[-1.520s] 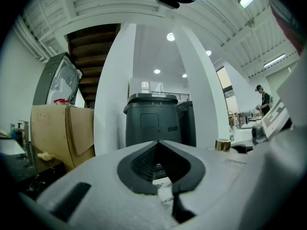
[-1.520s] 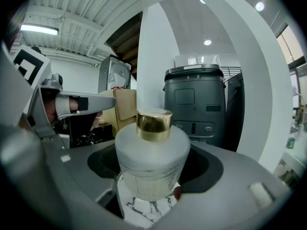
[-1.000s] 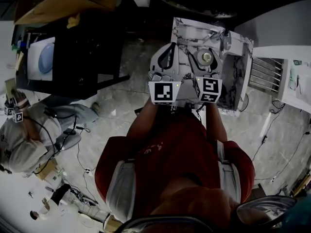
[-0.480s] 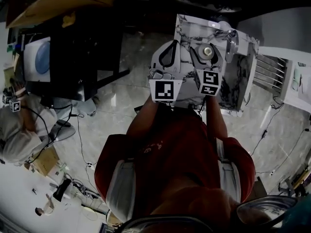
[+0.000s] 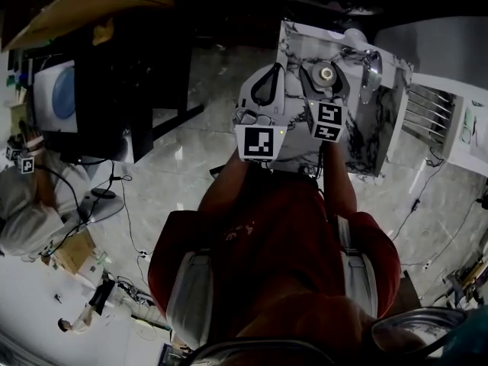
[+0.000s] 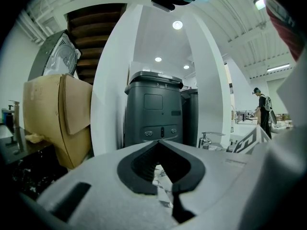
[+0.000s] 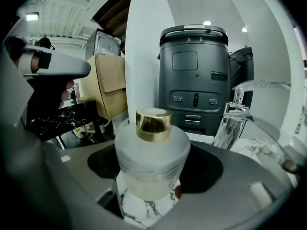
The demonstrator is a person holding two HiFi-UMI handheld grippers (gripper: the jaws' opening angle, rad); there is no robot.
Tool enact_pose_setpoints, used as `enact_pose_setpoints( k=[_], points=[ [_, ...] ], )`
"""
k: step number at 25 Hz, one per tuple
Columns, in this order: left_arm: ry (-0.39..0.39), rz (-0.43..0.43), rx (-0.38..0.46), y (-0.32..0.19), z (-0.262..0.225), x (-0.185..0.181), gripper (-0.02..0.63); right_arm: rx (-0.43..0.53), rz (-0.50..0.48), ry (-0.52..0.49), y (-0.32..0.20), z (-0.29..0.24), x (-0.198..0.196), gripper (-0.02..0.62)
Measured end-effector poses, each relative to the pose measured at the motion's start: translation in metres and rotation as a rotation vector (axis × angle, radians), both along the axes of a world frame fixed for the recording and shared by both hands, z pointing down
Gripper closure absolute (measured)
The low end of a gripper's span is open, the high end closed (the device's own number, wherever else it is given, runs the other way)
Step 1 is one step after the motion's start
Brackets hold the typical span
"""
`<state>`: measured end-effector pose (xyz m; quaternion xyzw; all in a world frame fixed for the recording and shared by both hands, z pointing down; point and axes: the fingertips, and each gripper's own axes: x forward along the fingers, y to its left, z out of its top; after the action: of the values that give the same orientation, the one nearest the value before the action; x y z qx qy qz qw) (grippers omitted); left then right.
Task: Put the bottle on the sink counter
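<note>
Setting frosted bottle (image 7: 152,162) down on marble sink counter (image 5: 377,128).
I'm clamping it in my right gripper (image 5: 325,78) beside the faucet (image 7: 230,123); likely next: lowering, releasing. Left gripper (image 6: 163,164) closed, empty.

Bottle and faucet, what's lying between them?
Only one jaw of the right gripper holding the frosted bottle, over the marble counter; clearest in the head view.
</note>
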<state>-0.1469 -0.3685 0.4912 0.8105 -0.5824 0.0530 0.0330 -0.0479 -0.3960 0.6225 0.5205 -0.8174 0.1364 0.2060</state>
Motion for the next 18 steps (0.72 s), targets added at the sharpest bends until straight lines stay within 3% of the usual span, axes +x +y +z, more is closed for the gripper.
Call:
enact_pose_setpoints(
  k=[18],
  points=[
    [0.006, 0.008, -0.038, -0.019, 0.021, -0.013, 0.603, -0.03, 0.074, 0.021, -0.043, 0.042, -0.005, 0.253]
  ],
)
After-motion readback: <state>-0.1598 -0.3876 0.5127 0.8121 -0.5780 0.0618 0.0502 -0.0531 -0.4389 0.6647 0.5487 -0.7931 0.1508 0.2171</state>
